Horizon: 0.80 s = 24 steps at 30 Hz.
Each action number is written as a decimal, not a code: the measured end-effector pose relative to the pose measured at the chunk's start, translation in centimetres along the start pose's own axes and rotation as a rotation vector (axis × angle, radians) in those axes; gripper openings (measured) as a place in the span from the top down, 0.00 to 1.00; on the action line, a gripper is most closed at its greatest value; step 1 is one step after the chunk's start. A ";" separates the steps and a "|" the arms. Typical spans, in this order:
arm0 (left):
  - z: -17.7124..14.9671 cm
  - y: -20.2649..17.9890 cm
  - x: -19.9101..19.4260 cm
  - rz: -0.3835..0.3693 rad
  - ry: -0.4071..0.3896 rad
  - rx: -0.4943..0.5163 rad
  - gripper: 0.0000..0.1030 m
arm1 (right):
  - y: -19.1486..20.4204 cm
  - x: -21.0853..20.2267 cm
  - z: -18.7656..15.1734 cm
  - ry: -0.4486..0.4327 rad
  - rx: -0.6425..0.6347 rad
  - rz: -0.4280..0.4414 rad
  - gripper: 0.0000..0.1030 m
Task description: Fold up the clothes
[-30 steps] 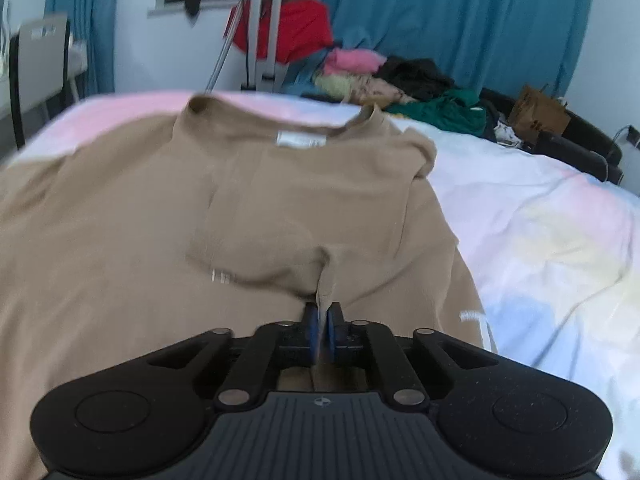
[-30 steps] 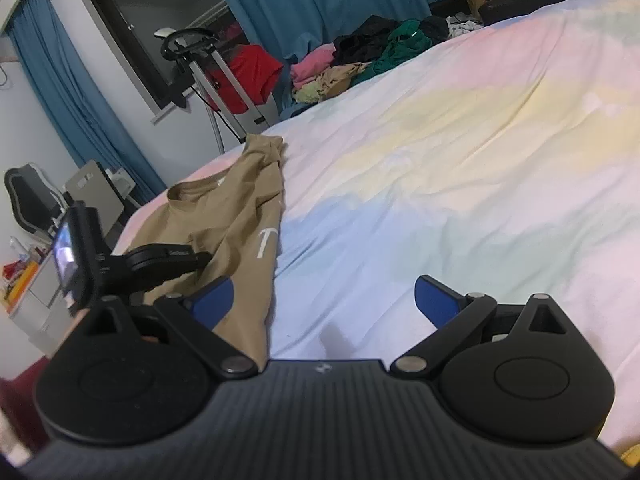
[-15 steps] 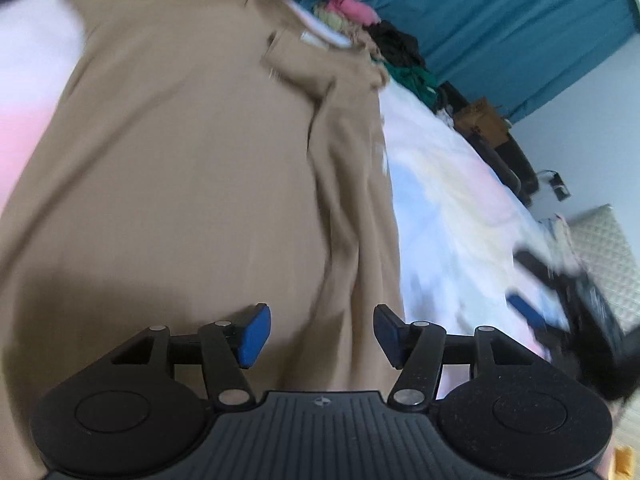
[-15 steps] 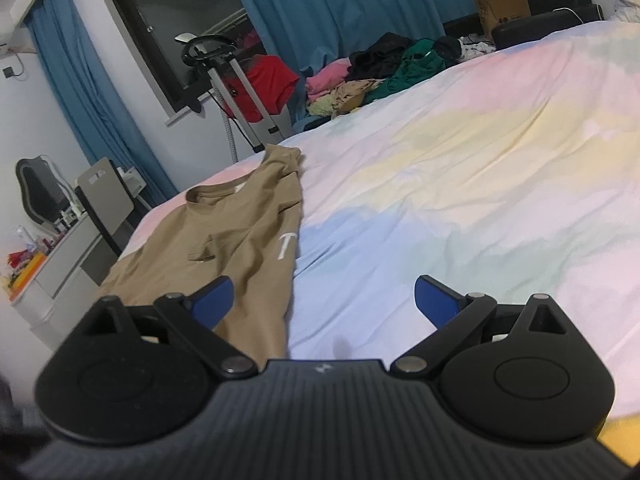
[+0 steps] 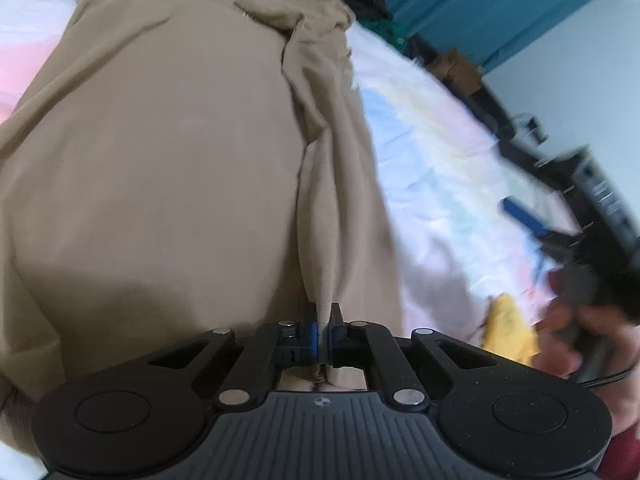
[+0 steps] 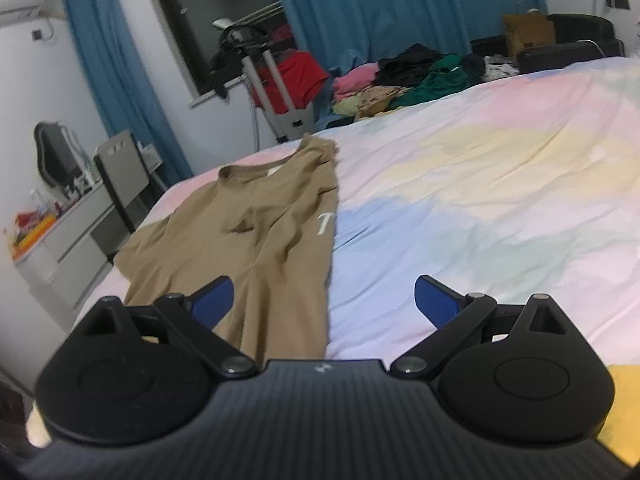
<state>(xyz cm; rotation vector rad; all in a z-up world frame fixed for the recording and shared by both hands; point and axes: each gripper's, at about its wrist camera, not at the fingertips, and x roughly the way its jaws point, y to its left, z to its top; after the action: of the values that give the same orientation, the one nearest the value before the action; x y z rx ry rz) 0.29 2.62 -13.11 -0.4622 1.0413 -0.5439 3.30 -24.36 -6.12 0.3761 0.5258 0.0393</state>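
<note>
A tan T-shirt (image 5: 160, 160) lies spread on the pastel bed sheet (image 5: 440, 152), its right sleeve folded in over the chest. My left gripper (image 5: 322, 334) is shut on a pinched ridge of the shirt's lower right part, near the hem. In the right wrist view the shirt (image 6: 256, 240) lies ahead and to the left. My right gripper (image 6: 324, 300) is open and empty, held above the shirt's right edge and the sheet (image 6: 480, 200). It also shows blurred at the right of the left wrist view (image 5: 532, 220).
A pile of mixed clothes (image 6: 400, 84) lies at the bed's far end. A red garment hangs on a metal stand (image 6: 280, 88) by the blue curtain (image 6: 380, 8). A desk and chair (image 6: 116, 176) stand left. A yellow item (image 6: 624, 408) lies near right.
My left gripper, open half a second ago, has closed on a fold of the shirt near the hem. The right gripper has swung left towards the shirt and stays open.
</note>
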 end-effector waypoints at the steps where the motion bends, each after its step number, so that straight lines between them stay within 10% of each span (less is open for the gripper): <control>1: 0.0 0.1 -0.6 -0.021 -0.013 -0.009 0.96 | 0.4 0.1 -0.2 0.004 -0.014 0.003 0.04; 15: -2.1 -0.7 -0.6 0.176 0.046 0.111 0.92 | 2.6 0.2 -0.7 0.000 -0.099 0.033 0.04; 24: -2.1 -4.3 -4.3 0.251 -0.180 0.313 0.24 | 3.0 -1.2 -0.2 -0.068 -0.097 0.057 0.04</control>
<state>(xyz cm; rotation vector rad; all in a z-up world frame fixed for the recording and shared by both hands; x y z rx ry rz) -4.14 1.79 -8.55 -0.0986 0.8088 -0.4231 2.37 -21.68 -4.60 0.2960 0.4447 0.1064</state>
